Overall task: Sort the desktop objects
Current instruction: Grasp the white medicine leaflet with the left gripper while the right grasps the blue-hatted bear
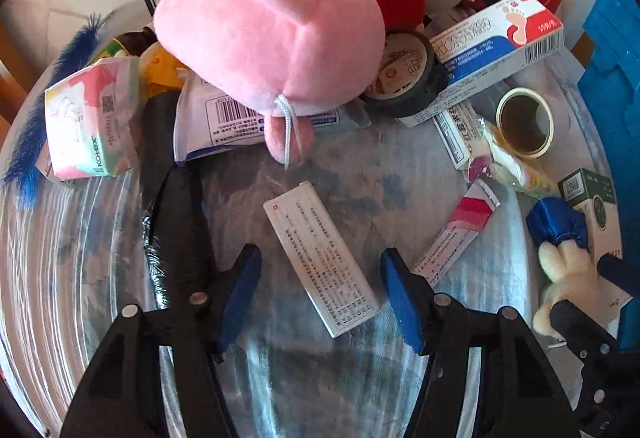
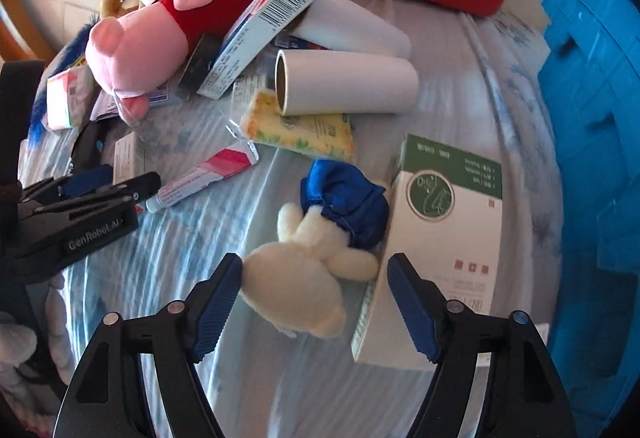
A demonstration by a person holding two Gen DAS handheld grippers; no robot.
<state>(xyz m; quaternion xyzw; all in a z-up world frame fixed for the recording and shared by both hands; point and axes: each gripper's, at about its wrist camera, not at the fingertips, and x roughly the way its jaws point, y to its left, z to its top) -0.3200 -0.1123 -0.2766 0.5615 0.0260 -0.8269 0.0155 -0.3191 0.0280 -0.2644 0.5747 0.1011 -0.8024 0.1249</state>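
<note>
With your fingers apart over the white medicine box (image 1: 322, 258) and cream plush toy (image 2: 298, 278), lower both grippers and clamp.

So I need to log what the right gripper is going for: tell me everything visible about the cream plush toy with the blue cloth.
The cream plush toy is small, soft and fuzzy, with a rounded head, stubby limbs and shiny blue satin clothing. It lies on its side on the pale tablecloth, against the green-and-white box. The right gripper straddles its head, pads not visibly pressing.
</note>
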